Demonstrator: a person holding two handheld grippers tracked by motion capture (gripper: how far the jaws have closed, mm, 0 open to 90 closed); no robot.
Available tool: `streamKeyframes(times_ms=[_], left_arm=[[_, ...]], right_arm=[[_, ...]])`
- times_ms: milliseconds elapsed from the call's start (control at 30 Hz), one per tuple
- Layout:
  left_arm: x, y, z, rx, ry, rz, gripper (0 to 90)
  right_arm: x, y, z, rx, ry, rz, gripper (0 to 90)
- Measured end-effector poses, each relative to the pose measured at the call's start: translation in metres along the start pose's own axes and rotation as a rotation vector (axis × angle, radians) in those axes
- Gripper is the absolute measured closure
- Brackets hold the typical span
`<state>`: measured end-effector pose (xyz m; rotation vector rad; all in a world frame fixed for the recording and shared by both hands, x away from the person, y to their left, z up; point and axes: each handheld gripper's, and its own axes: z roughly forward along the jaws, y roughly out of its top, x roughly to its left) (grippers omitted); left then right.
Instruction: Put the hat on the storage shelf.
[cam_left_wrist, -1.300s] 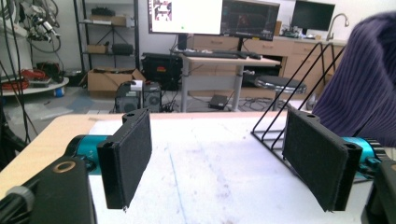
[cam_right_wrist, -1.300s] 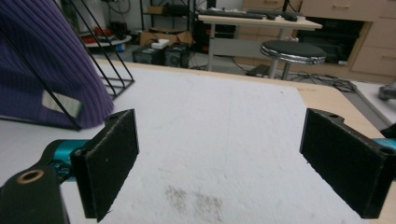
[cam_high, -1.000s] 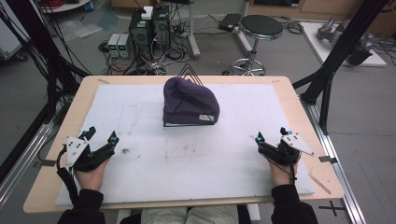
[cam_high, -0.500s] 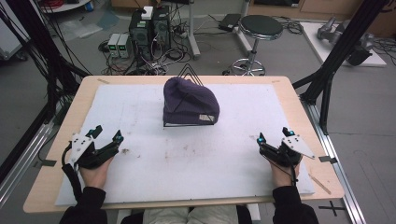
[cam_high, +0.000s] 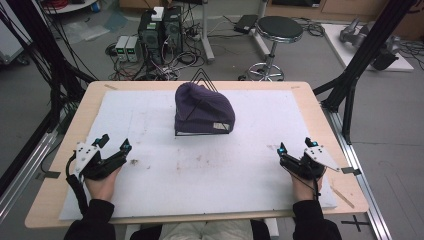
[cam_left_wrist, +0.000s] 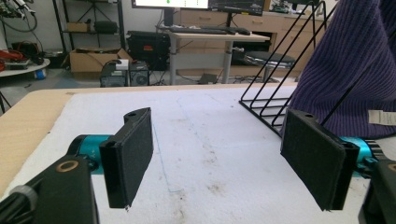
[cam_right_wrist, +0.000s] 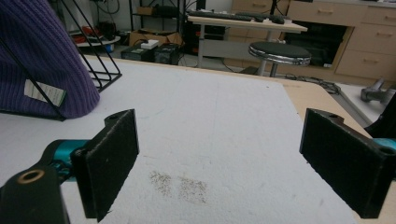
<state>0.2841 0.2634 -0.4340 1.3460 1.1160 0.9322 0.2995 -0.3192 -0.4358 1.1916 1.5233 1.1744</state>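
Observation:
A purple knit beanie (cam_high: 202, 112) with a small white label is draped over a black wire rack (cam_high: 200, 132) at the back middle of the white mat (cam_high: 200, 175). My left gripper (cam_high: 115, 141) rests at the mat's left front, jaws wide apart with nothing between them. In the left gripper view the gripper (cam_left_wrist: 222, 158) points across the mat, with the beanie (cam_left_wrist: 355, 70) and rack (cam_left_wrist: 275, 93) ahead to the right. My right gripper (cam_high: 295, 146) lies at the right front, also open and empty. In the right gripper view the gripper (cam_right_wrist: 229, 163) has the beanie (cam_right_wrist: 37, 56) at far left.
The mat covers most of a wooden table (cam_high: 345, 150) and carries faint brown stains (cam_high: 200, 160) near its middle. Behind the table, on the floor, stand computer boxes (cam_high: 160, 30) with cables and a round stool (cam_high: 280, 30). Black frame posts (cam_high: 360, 75) rise at both sides.

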Motion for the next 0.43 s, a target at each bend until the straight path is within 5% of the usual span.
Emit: streamKeyframes(times_ms=[200,433], left_arm=[[-0.0016,0.0011,-0.0015,0.000,0.015,0.039,25.6],[-0.0012,0.0020,-0.0021,0.005,0.006,0.029,25.2]], right_arm=[[0.0008,-0.0028,0.0057,0.053,0.032,0.007,10.9],[0.0015,-0.0007,0.0027,0.028,0.012,-0.005,10.9]])
